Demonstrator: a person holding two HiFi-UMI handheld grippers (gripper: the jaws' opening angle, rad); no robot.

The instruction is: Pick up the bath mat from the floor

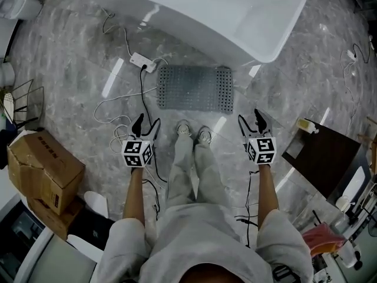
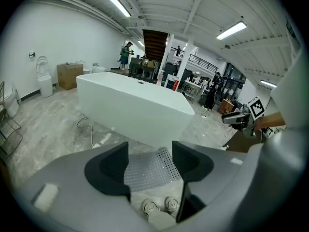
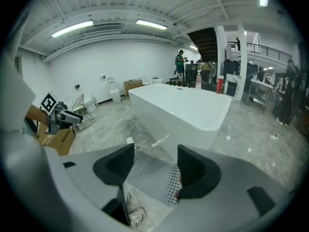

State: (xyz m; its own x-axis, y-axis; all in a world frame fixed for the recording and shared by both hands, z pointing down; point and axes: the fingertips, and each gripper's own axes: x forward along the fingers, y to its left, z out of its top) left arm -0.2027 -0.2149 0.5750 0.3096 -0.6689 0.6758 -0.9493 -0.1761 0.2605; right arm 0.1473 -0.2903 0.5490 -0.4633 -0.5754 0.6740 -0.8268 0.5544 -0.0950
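A grey perforated bath mat [image 1: 195, 88] lies flat on the marble floor in front of the white bathtub [image 1: 235, 10], just beyond the person's shoes [image 1: 193, 133]. My left gripper [image 1: 145, 125] hangs open in the air at waist height, left of the legs, well short of the mat. On the other side of the legs my right gripper [image 1: 251, 122] is open too, empty, at the same height. In the left gripper view the bath mat [image 2: 150, 169] shows between the open jaws, far below. The right gripper view frames the bath mat [image 3: 153, 178] the same way.
A white power strip [image 1: 143, 62] and loose cables [image 1: 121, 114] lie left of the mat. Cardboard boxes [image 1: 42, 170] stand at the left, a dark cabinet [image 1: 321, 155] at the right. A wire rack [image 1: 20, 104] is at the far left.
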